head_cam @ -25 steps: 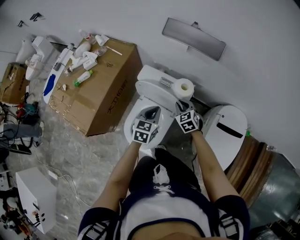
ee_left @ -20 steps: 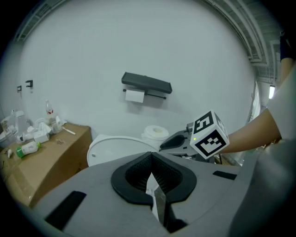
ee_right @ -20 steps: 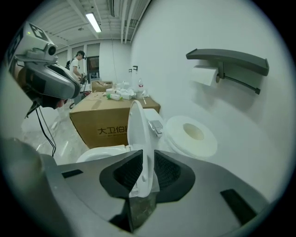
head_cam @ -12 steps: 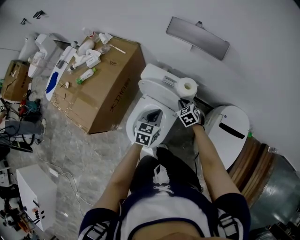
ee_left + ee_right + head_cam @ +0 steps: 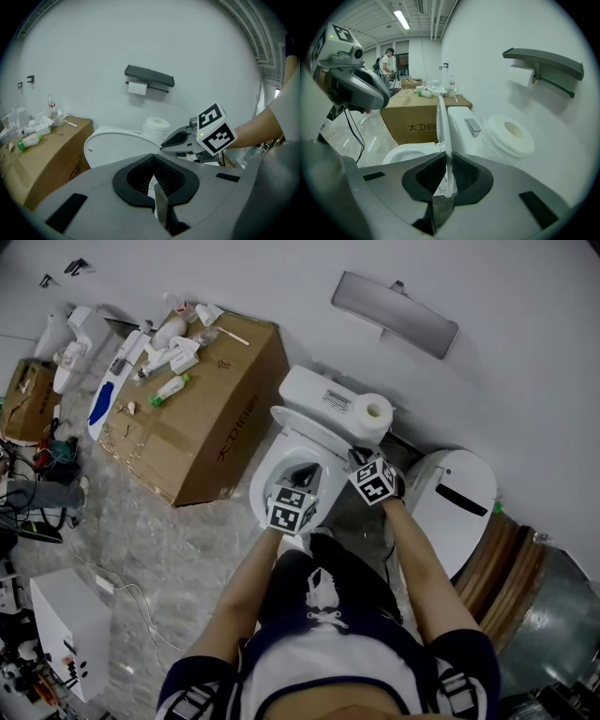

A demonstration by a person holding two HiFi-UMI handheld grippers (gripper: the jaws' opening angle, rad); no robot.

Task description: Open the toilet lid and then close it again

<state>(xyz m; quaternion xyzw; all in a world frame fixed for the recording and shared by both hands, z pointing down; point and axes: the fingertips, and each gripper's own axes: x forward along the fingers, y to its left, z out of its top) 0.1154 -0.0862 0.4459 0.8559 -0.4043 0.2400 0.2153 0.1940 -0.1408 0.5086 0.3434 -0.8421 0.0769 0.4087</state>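
Note:
The white toilet [image 5: 262, 486] stands against the wall, with its tank [image 5: 319, 390] behind. Its lid [image 5: 298, 435] is raised on edge. In the right gripper view the lid's rim [image 5: 442, 126] runs upright between the jaws of my right gripper [image 5: 443, 180], which are closing, and the pads press on it. That gripper [image 5: 358, 457] is at the bowl's right side. My left gripper [image 5: 300, 474] hovers over the bowl's front, shut on nothing. From its own view, the left gripper [image 5: 154, 180] faces the lid's broad face [image 5: 117, 145].
A toilet roll [image 5: 372, 412] sits on the tank. A cardboard box [image 5: 202, 413] topped with bottles stands left of the toilet, a white bin [image 5: 455, 493] to the right. A paper holder [image 5: 394, 315] is on the wall. Cables [image 5: 37, 493] lie on the floor at far left.
Both grippers have sunk a little toward the bowl. The lid's rim stays between the right gripper's jaws. The left gripper stays shut.

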